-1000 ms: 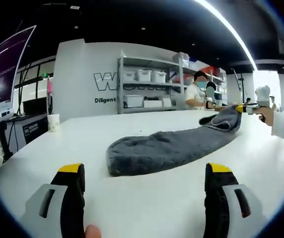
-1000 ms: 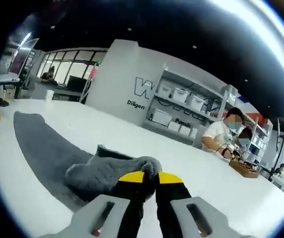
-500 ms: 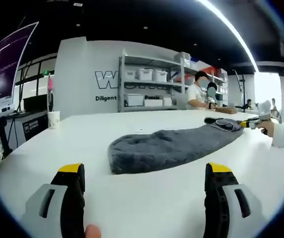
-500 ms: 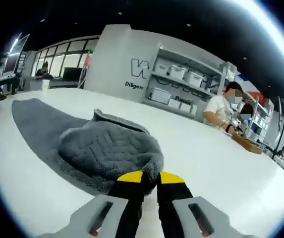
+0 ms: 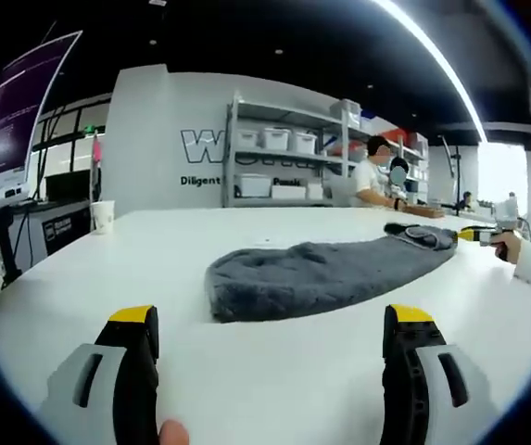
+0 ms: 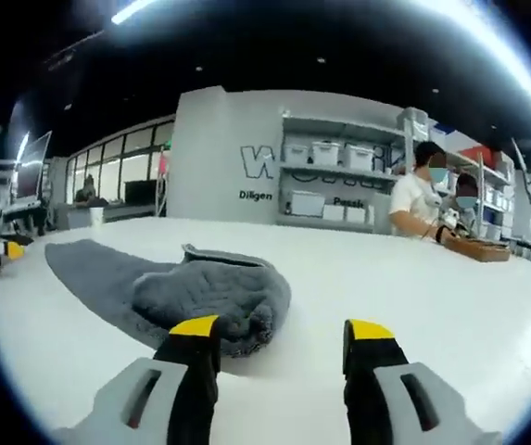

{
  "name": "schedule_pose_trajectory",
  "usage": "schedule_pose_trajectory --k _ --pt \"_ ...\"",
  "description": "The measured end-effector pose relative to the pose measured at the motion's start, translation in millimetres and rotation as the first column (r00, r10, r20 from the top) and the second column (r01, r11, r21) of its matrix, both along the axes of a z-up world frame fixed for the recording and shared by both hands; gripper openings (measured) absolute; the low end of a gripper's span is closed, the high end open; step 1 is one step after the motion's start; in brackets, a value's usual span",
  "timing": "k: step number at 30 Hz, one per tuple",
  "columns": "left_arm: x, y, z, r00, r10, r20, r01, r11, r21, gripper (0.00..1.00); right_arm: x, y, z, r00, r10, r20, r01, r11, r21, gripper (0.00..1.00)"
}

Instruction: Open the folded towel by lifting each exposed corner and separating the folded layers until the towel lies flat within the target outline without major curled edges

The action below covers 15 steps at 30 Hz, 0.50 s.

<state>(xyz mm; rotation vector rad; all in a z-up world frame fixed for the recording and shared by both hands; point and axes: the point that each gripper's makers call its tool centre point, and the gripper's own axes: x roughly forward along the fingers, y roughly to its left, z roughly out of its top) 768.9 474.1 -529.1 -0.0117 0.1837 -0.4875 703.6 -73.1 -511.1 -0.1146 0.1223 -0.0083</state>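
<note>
Hand-held gripper (image 6: 282, 336) just behind towel (image 6: 168, 292).

Table (image 5: 274, 371) bare btwn grippers & towel (image 5: 321, 273).

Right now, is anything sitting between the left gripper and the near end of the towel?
Nothing visible. Bare white table lies between the open left gripper and the grey towel. The paper cup stands far off to the side.

Paper cup (image 5: 103, 216), shelving (image 5: 288, 153), seated person (image 6: 417, 199)
</note>
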Motion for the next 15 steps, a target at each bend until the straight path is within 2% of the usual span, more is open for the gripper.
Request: schedule_pose_trajectory --k 3,8,11,15 --pt "-0.3 -1.0 -1.6 1.0 -0.008 -0.005 0.008 1.0 -0.003 0.99 -3.8 3.4 4.6 1.0 0.002 0.01 -0.001 0.999 -0.033 0.7" --pt "-0.6 0.4 -1.7 1.0 -0.011 0.002 0.011 1.0 0.01 0.99 -5.3 8.1 6.8 0.999 0.023 0.027 -0.021 0.997 -0.07 0.83" --pt "-0.6 0.5 -4.5 1.0 -0.023 -0.01 0.023 1.0 -0.001 0.99 -4.6 18.3 7.9 0.997 0.071 0.037 -0.068 0.996 -0.06 0.9" --pt "-2.5 -2.4 -6.4 0.999 -0.037 -0.022 0.036 0.999 -0.011 0.99 -2.4 35.9 5.0 0.988 0.153 0.029 -0.15 0.984 -0.091 1.0"
